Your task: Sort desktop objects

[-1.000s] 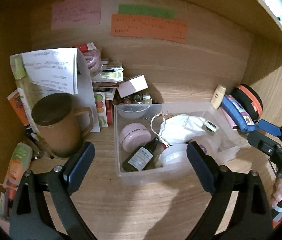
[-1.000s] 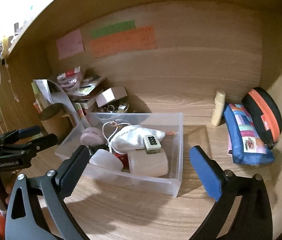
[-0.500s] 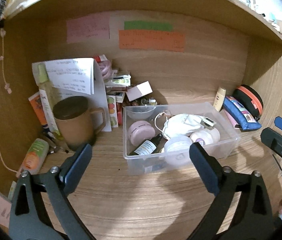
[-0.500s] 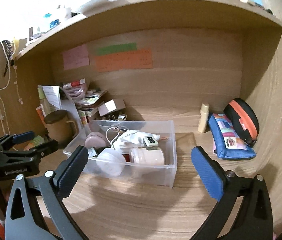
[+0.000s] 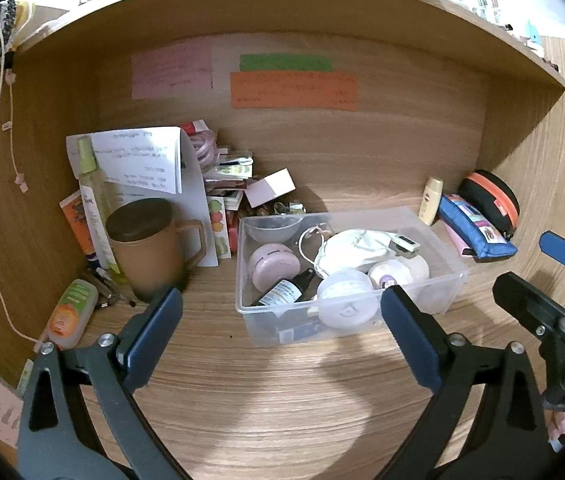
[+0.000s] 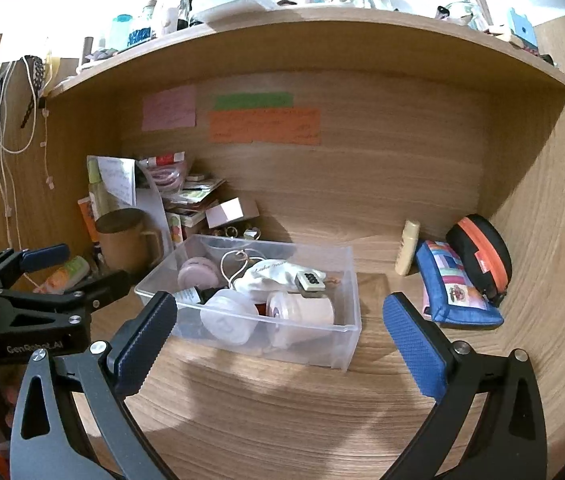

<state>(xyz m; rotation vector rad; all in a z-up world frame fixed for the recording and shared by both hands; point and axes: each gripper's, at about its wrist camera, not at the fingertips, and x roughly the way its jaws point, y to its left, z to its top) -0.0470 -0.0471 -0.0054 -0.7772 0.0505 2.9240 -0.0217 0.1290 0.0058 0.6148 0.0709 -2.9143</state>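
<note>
A clear plastic bin (image 5: 452, 280) (image 6: 352, 320) stands mid-desk, apart from both grippers. It holds a pink jar (image 5: 274, 266), a dark dropper bottle (image 5: 282, 292), a white pouch (image 5: 356, 250), white round tubs (image 6: 226, 316) and a small grey clip device (image 6: 309, 280). In front of the bin my left gripper (image 5: 280, 308) is open with nothing between its fingers. My right gripper (image 6: 280, 304) is also open and empty, facing the bin's near right corner. Each gripper appears at the edge of the other's view.
A lidded brown mug (image 5: 144, 248), a spray bottle, papers and a heap of packets (image 5: 230, 176) crowd the back left. A cream tube (image 6: 406, 246), a blue pouch (image 6: 454, 284) and a black-and-orange case (image 6: 480, 254) sit at the right wall. A loaded shelf overhangs the alcove.
Both grippers have drawn back from the bin, so it looks smaller and the shelf above has come into view. Both stay open and empty.
</note>
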